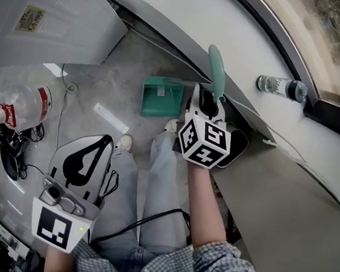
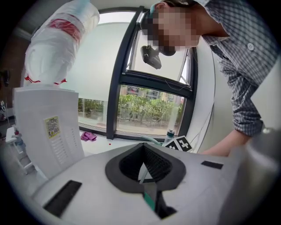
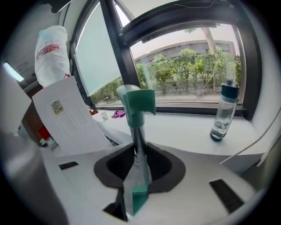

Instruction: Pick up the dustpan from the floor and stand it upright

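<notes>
The green dustpan (image 1: 161,97) hangs low over the grey floor by the wall, and I cannot tell whether it touches the floor. Its long handle rises toward me and ends in a green grip (image 1: 216,70). My right gripper (image 1: 209,101) is shut on the handle's grey shaft (image 3: 139,143), just under the green grip (image 3: 136,105). My left gripper (image 1: 106,139) hovers at the lower left beside the person's leg. Its jaws are together with nothing in them, as the left gripper view (image 2: 142,163) also shows.
A water bottle (image 1: 280,87) stands on the window sill on the right. A white appliance (image 1: 49,19) fills the upper left, with a large plastic bottle (image 1: 21,106) and cables below it. A white strip (image 1: 112,118) lies on the floor near the person's shoes.
</notes>
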